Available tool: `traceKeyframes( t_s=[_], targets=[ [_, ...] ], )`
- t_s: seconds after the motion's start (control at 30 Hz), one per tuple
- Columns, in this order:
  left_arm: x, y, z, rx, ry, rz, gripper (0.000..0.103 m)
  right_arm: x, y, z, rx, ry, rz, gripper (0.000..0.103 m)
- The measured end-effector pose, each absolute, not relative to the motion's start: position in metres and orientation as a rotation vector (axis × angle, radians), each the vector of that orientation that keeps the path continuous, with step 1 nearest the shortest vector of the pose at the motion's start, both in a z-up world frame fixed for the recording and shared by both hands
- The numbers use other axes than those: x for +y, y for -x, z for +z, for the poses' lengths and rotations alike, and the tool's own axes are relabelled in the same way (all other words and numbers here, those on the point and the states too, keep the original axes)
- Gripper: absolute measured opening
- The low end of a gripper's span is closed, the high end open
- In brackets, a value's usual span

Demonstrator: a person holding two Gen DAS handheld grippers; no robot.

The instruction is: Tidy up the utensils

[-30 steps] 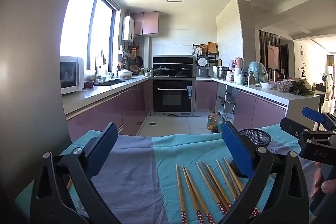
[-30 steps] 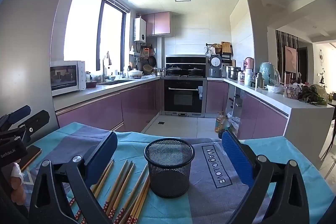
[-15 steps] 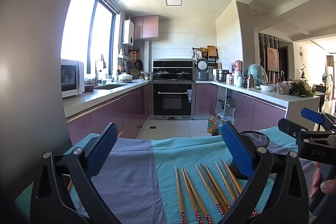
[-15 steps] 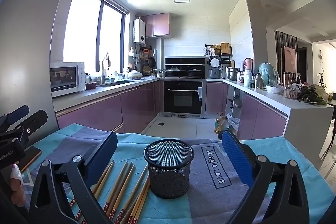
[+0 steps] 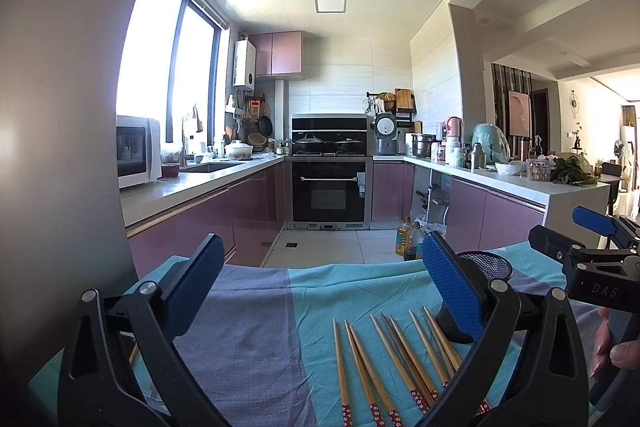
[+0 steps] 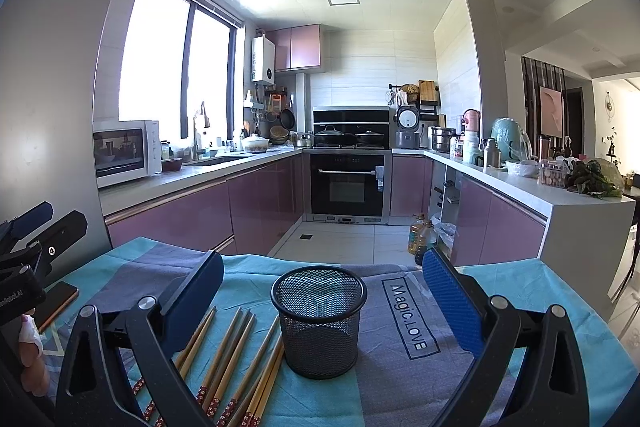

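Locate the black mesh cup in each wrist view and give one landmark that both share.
Left wrist: mesh cup lower right, partly hidden behind the left gripper's right finger.
Right wrist: lower centre, in full view, upright on the cloth.
Shared landmark: chopsticks lying beside the cup, on its left.

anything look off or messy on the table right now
Only the chopsticks: they lie loose and fanned on the cloth beside the empty mesh cup, a few crossing. The cup is upright; nothing looks spilled or damaged.
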State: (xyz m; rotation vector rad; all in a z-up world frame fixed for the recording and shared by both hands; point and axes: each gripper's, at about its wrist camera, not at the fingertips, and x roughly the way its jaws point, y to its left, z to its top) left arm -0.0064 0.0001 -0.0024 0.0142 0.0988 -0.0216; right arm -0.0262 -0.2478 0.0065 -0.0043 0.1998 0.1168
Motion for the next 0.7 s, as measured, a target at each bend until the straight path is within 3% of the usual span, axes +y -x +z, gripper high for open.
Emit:
traceKeyframes(
  t_s=[0.7],
  targets=[
    [-0.0013,0.0078,-0.0028,0.103,-0.015,-0.015,0.097,-0.248,0.0206,0.0004,0.206,-0.001,0.117,0.096]
  ],
)
